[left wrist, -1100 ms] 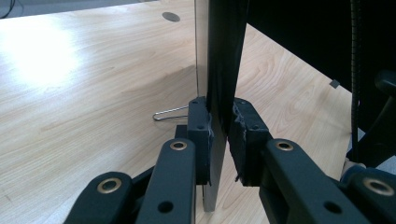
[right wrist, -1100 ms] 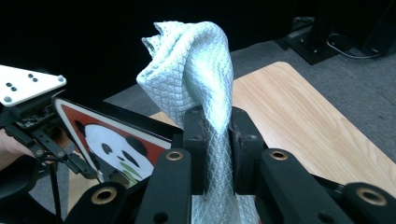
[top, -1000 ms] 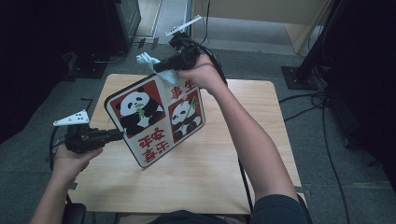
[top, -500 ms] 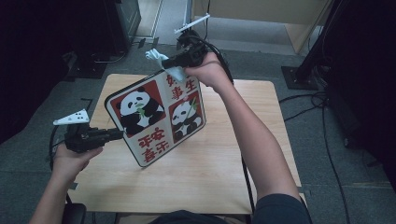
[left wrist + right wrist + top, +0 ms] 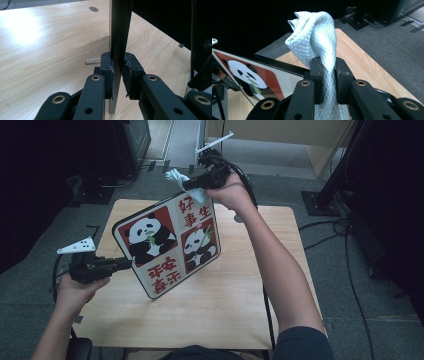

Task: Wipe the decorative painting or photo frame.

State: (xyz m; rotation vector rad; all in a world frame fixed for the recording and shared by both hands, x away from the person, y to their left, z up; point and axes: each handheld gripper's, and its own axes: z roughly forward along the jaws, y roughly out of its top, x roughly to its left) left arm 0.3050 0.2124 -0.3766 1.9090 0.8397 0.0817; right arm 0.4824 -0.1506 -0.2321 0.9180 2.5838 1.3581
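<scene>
High view: right hand (image 5: pixel 231 195) holds cloth (image 5: pixel 192 187) against tilted board (image 5: pixel 167 245).

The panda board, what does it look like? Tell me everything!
The panda board is a flat square panel with rounded corners and a dark edge. Its pale, glossy face shows two pandas on red patches and red Chinese characters. It stands tilted, its lower corner near the wooden table. The left hand-held gripper is shut on its thin edge, and the cloth in the right hand-held gripper is at its top corner.

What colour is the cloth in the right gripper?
Pale mint green cloth with a diamond weave, clearest in the right gripper view.
</scene>
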